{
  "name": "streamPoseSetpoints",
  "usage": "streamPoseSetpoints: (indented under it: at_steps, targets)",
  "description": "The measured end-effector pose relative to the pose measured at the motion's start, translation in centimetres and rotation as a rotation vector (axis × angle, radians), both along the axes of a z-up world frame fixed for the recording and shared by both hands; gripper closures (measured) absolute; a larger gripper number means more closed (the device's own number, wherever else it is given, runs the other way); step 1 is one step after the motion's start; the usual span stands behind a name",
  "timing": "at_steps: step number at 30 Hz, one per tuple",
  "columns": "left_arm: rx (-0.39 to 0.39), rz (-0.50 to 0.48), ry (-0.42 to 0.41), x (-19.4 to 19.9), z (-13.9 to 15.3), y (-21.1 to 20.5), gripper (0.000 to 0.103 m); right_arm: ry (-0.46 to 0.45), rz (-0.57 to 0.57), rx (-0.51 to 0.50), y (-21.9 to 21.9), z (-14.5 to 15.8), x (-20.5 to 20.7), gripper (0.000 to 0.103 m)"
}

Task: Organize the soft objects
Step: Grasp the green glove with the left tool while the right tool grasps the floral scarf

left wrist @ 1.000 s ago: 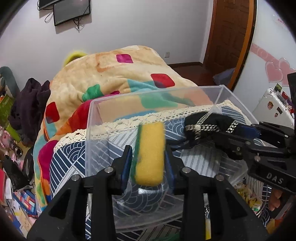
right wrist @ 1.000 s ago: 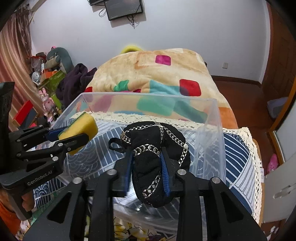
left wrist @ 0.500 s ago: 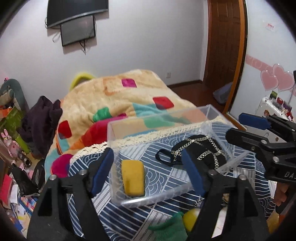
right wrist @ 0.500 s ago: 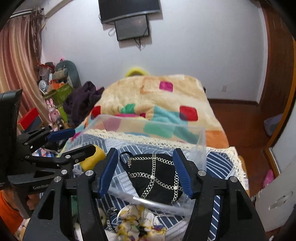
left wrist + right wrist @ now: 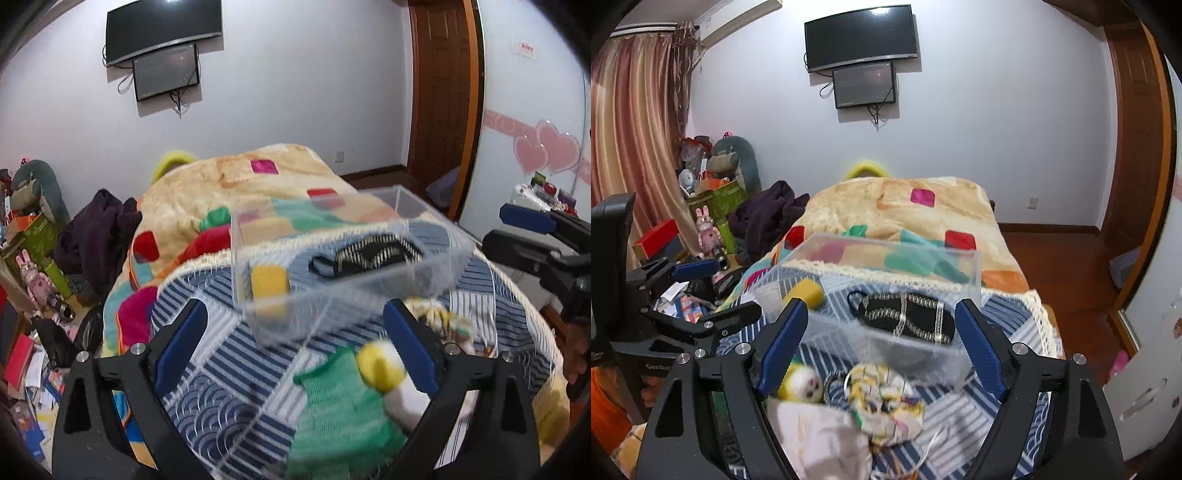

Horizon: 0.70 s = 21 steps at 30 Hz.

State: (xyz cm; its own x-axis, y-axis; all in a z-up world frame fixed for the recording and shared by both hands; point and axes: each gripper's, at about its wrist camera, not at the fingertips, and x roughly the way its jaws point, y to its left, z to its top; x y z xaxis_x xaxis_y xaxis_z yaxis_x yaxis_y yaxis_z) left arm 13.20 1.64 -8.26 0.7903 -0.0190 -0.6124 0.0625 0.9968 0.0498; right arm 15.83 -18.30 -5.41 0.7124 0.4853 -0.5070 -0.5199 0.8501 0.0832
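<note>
Left gripper (image 5: 291, 343), black frame with blue pads: jaws spread wide, holding nothing, poised above the near end of the bed. Right gripper (image 5: 879, 350), same build: jaws likewise wide and empty, alongside to the right.

Bedspread, blue-and-white striped and wave-patterned cloth with lace edge (image 5: 221, 350): bears everything listed below.

Storage bin, clear rectangular plastic (image 5: 886, 251): stands ahead of both grippers, long axis across the view. Holds two items, well apart: yellow rectangular sponge (image 5: 269, 281) at the left end, black fabric pouch with silver chain trim (image 5: 905, 317) toward the right, its long axis parallel to the bin's.

Loose soft items, still outside the bin, lying between it and the grippers:
- Green knitted cloth (image 5: 340, 402), flat, under the left gripper's right finger; blurred.
- White cloth (image 5: 820, 435), crumpled, low between the right gripper's fingers.
- Yellow, white and black patterned fabric bundle (image 5: 886, 402), no clear long axis, just short of the bin's near wall.
- Small yellow-and-white plush toy (image 5: 801, 384), touching the green cloth, face toward the right camera.

Judgement: plush and green cloth lie nearer the left gripper; patterned bundle nearer the right.
</note>
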Motion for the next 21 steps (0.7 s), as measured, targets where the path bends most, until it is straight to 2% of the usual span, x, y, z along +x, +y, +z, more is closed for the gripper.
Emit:
streamPoseSetpoints:
  at_steps: [10,16,17,21]
  targets:
    - [-0.05,-0.011,0.092,-2.5,-4.1,-0.2,0.006,0.12,0.005,-0.023,-0.1,-4.4,-1.3,0.023]
    - [-0.099,-0.036,0.12,-3.2,-5.4,-0.2,0.006,0.182,0.003,-0.03,-0.3,-6.8,-1.1,0.025]
    - [-0.113,-0.042,0.122,-3.2,-5.5,-0.2,0.008,0.186,0.0,-0.026,-0.5,-7.0,-1.3,0.029]
    - [-0.124,-0.063,0.14,-3.1,-6.1,-0.8,0.028,0.221,0.009,-0.022,-0.6,-7.6,-0.8,0.047]
